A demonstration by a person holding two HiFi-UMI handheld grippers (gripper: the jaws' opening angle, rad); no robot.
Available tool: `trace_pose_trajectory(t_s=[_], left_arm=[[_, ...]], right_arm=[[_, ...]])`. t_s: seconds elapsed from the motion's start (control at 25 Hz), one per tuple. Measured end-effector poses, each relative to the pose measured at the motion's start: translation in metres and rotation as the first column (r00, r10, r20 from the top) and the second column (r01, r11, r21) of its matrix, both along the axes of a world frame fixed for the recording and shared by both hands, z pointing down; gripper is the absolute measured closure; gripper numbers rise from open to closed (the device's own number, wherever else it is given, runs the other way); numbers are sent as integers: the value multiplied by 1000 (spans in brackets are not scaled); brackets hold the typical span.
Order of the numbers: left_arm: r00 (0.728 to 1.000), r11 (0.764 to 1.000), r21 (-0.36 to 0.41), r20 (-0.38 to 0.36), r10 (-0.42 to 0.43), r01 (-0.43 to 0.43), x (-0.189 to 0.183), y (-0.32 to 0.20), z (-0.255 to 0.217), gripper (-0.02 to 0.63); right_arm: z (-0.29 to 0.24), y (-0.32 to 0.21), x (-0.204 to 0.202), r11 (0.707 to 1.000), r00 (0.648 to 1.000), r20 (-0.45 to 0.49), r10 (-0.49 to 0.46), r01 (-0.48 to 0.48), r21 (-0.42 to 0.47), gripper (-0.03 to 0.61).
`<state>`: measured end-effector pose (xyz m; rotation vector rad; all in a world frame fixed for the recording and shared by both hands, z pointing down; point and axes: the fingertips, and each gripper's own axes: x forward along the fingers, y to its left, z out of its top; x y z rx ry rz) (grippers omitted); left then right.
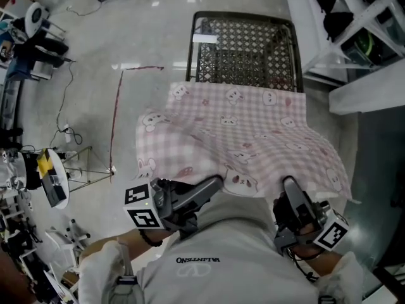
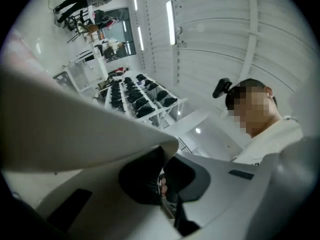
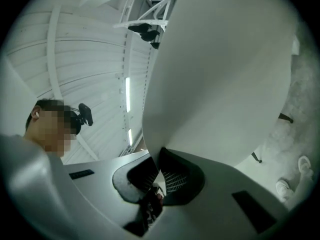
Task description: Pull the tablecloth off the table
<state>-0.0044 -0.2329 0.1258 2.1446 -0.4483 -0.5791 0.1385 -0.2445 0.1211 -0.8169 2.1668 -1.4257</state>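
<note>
Pink-white checked tablecloth (image 1: 247,138), bunny prints, rumpled. Near edge raised and bunched at two points. Far edge straight. Left and right sides hang down.

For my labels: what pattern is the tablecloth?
The tablecloth is pink-and-white checked with little animal faces; head view shows it best.

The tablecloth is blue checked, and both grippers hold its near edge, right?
No: the tablecloth is pink checked, not blue, as the head view shows. The left gripper and the right gripper do both hold its near edge.
</note>
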Motion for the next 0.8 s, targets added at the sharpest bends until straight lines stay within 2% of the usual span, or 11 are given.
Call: trace_pose_trajectory(t_s=[0.16, 0.32, 0.6, 0.8], left_arm=[[995, 990, 138, -102, 23, -9, -7, 2, -42, 609], [989, 976, 218, -140, 55, -24, -4, 14, -68, 609], [965, 966, 252, -237, 112, -50, -12, 31, -112, 609], [965, 968, 250, -245, 93, -30, -6, 30, -113, 609]], right_arm=[[-48, 1, -10, 991, 1000, 4, 0, -1, 132, 563], [-70, 12, -7, 977, 1000, 12, 1, -3, 215, 561], [-113, 22, -17, 958, 1000, -4, -16, 16, 286, 561], [-109, 21, -8, 961, 999, 21, -50, 43, 272, 563]])
